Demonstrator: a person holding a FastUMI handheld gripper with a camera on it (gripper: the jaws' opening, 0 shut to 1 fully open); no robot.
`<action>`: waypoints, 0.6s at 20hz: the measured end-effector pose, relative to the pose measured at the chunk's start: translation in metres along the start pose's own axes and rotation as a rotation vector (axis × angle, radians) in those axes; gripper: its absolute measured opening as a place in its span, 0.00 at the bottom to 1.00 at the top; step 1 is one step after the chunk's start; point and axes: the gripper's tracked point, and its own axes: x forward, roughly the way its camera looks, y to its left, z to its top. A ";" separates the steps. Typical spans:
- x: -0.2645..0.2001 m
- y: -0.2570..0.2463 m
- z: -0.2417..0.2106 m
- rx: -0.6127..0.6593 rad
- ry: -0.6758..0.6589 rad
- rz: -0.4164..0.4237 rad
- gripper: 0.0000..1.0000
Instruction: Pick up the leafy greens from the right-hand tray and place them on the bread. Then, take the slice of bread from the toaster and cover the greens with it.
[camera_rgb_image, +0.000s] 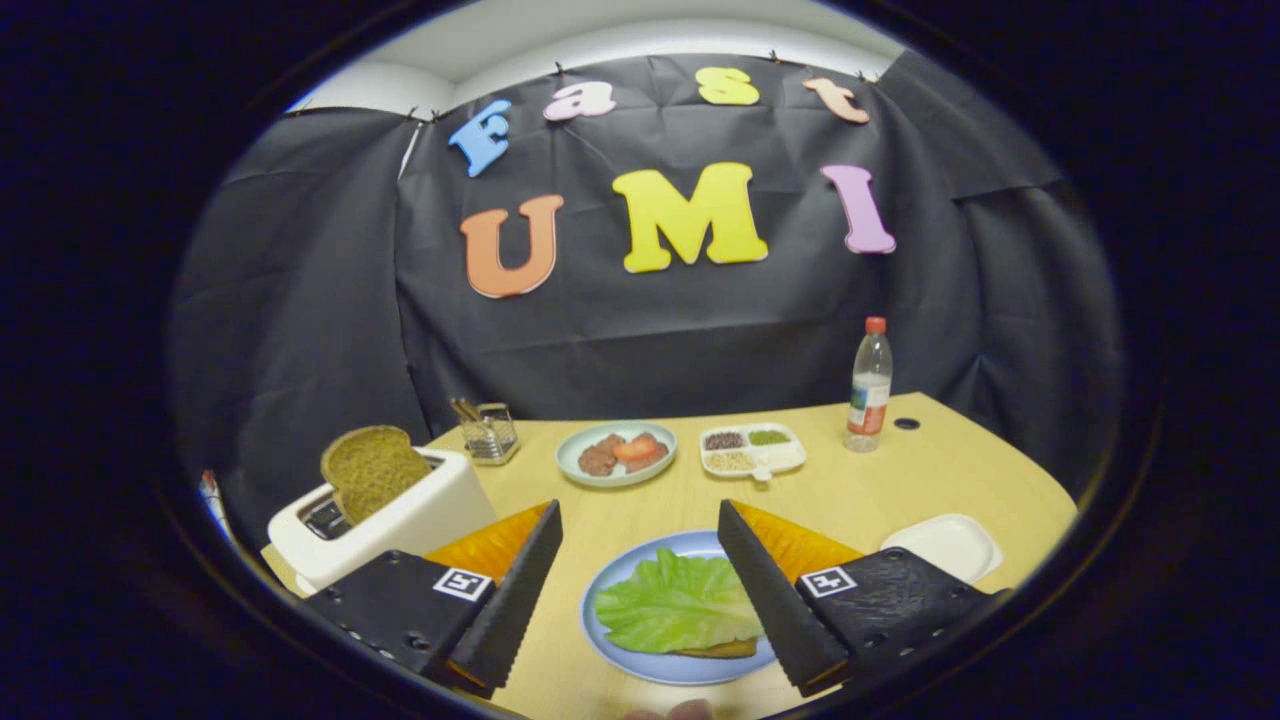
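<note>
Evidently the greens are placed; we find the claw (640, 580) released and empty above the blue plate (610, 585).

We note the leafy greens (675, 605) lying flat on a slice of bread (722, 649) on that plate, between the two spread fingers and nearer the right one, whose inner edge overlaps the leaf in this view; whether it touches we cannot tell. We judge the first step complete, since the white tray (945, 545) beyond the right finger holds nothing. The second slice of bread (372, 470) stands upright in the toaster (400, 515), its upper half proud of the slot, which leaves it open to a grasp. That slice sits beyond the left finger, well apart from the claw. We judge the next move a reach across the desk (940, 480) toward it.
</note>
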 end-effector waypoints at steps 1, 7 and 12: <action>-0.007 0.010 0.010 -0.006 -0.024 0.000 0.96; -0.029 0.096 0.034 -0.048 -0.049 0.055 0.96; -0.019 0.166 0.015 -0.061 -0.016 0.090 0.96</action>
